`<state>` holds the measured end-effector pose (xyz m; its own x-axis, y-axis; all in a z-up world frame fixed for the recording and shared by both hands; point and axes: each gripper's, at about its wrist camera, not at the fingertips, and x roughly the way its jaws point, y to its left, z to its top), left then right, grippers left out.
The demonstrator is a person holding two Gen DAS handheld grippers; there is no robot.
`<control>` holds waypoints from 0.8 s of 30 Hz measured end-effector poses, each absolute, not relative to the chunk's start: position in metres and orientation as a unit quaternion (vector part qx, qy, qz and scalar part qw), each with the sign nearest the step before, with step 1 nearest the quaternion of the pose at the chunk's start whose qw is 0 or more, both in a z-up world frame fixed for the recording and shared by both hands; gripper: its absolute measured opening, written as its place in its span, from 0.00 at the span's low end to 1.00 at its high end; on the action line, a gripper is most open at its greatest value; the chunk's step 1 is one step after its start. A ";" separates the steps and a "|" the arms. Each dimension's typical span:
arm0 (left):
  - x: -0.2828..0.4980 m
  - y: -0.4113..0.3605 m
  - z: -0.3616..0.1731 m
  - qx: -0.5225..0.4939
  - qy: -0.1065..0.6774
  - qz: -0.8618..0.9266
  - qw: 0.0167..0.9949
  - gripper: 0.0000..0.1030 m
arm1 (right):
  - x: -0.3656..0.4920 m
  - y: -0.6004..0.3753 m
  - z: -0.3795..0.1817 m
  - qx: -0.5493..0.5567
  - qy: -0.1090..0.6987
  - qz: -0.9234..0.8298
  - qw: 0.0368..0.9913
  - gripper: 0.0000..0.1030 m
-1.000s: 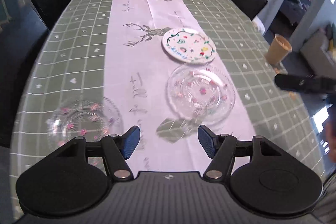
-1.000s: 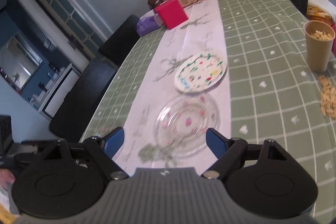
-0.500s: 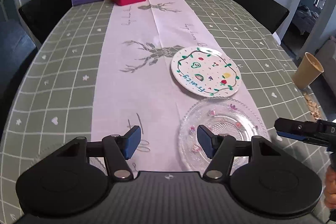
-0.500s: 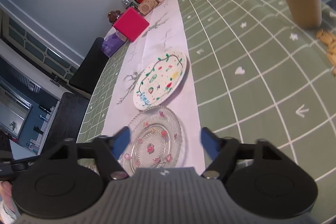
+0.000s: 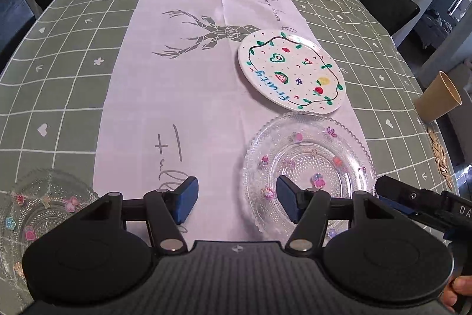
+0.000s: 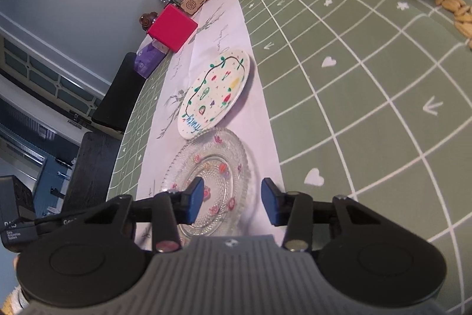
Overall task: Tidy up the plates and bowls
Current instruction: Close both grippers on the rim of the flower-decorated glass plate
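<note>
Both tools gape wide, holding nothing — the right tool (image 6: pixel 232 201) straddles the glass plate's (image 6: pixel 206 167) rim, the painted plate (image 6: pixel 214 98) touching at 12 o'clock; the left tool (image 5: pixel 236 201) hovers above the worktop (image 5: pixel 73 49).

The round see-through glass plate (image 5: pixel 309 167) is bumpy all over, with tiny dots and a beaded edge, and it shines. A second clear glass plate (image 5: pixel 38 205) looks just as bumpy. The white painted plate (image 5: pixel 290 74) is smooth and glossy (china, I think). The green checked tablecloth (image 5: pixel 67 55) looks soft and dull, and the white cloth runner (image 5: pixel 183 70) shows creases. The tan cup (image 5: pixel 438 101) looks like matt paper.
</note>
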<state>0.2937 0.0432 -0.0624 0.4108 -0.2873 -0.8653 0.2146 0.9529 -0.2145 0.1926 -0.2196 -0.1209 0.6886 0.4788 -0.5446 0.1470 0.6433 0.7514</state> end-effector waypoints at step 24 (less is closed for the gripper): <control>0.305 0.046 -0.073 -0.114 0.572 -0.152 0.798 0.15 | 0.189 -0.218 -0.135 0.455 0.390 0.094 0.795 0.14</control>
<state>0.3049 0.0463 -0.0732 0.2998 -0.3724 -0.8783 0.1120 0.9280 -0.3553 0.1892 -0.2177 -0.1348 0.6787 0.5046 -0.5336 0.2048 0.5676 0.7974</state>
